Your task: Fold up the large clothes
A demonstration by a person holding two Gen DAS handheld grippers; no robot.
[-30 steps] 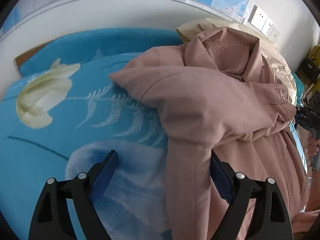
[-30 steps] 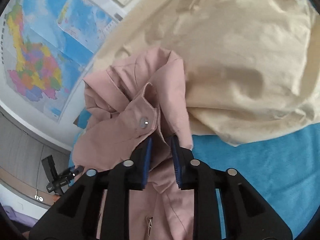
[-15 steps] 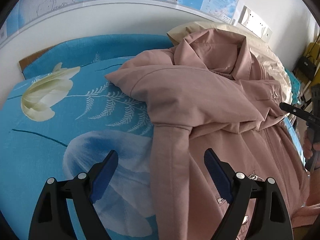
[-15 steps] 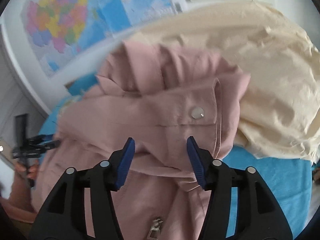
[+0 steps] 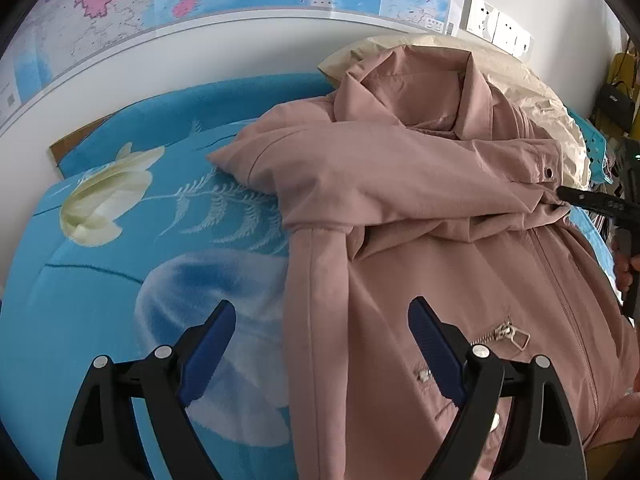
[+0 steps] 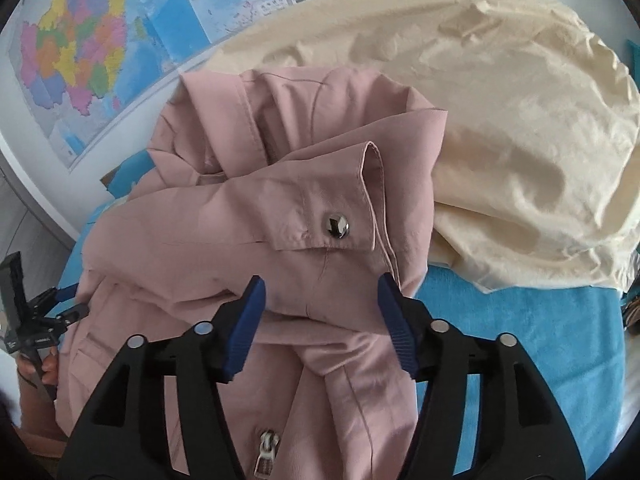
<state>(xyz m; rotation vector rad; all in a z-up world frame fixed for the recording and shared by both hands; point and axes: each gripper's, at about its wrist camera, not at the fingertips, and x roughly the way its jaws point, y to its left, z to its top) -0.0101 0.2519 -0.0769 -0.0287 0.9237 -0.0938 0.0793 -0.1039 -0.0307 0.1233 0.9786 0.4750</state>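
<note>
**Now both jaws stand clear over the pink jacket**

Largest is the bed, its blue floral blanket [image 5: 120, 240] spread beneath a wall map [image 6: 80, 52]. A cream pillow [image 6: 520, 128] lies at the head. On the blanket, collar resting against that pillow, lies the pink jacket [image 5: 400, 200], one sleeve [image 6: 240, 216] folded across its chest, snap button [image 6: 338, 226] on the cuff facing up. The left gripper [image 5: 320, 344] hangs spread wide over the jacket's side edge, grasping nothing. The right gripper [image 6: 320, 320] has just been opening its jaws; cloth lies below them, unpinched.
</note>
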